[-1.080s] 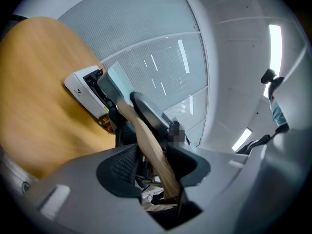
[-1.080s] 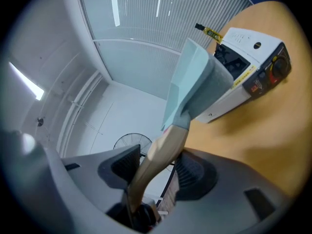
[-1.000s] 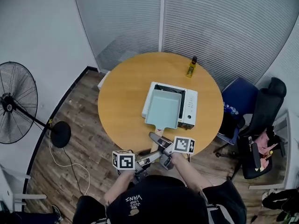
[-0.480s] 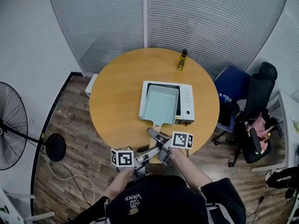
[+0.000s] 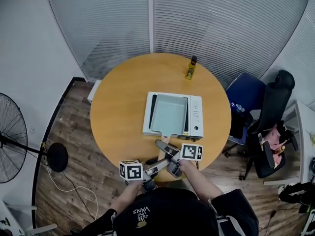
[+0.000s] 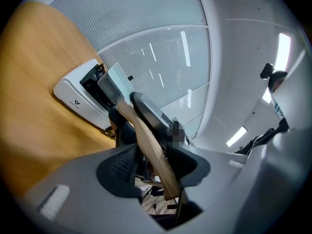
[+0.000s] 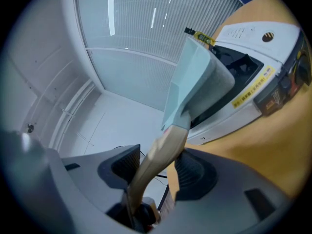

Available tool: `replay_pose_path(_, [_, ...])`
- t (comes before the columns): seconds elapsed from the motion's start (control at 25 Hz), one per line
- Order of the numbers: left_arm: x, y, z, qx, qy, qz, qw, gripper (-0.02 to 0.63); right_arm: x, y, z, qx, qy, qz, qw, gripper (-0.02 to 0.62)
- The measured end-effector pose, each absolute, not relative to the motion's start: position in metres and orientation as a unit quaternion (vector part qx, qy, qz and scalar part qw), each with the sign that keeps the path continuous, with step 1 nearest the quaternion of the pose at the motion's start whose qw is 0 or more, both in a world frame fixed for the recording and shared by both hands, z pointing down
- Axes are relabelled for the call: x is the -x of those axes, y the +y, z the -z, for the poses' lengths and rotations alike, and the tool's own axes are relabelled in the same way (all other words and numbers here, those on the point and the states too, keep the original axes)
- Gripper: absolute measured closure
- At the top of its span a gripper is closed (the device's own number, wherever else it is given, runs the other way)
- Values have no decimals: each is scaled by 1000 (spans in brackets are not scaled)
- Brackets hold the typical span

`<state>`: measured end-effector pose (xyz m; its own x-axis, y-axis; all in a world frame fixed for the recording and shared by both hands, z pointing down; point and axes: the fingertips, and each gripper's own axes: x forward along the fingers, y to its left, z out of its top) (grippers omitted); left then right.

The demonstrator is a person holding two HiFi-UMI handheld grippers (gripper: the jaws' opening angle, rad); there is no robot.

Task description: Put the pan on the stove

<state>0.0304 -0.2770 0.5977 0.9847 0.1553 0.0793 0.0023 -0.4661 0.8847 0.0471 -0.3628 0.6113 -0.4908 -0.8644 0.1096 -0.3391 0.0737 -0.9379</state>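
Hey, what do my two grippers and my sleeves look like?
The left gripper and right gripper are grey with dark ribbed pads. Each carries a white cube of black square markers. You wear a black short-sleeved top with white lettering.

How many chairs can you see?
2: a blue chair right of the table, and a black chair further right beside it. More may be hidden.

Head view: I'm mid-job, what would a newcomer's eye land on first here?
A pale green square pan over the white stove at the middle of the round wooden table draws the eye first. Next, its wooden handle is clamped by both the left gripper and the right gripper at the table's near edge. A small yellow bottle stands at the far edge.
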Motion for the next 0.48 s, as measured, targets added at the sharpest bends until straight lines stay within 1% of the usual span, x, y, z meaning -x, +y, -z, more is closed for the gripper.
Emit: replay_pose_path(0.48, [-65, -295, -617, -852, 12, -73, 519, 428, -76, -381, -631, 407, 699, 535, 242, 388])
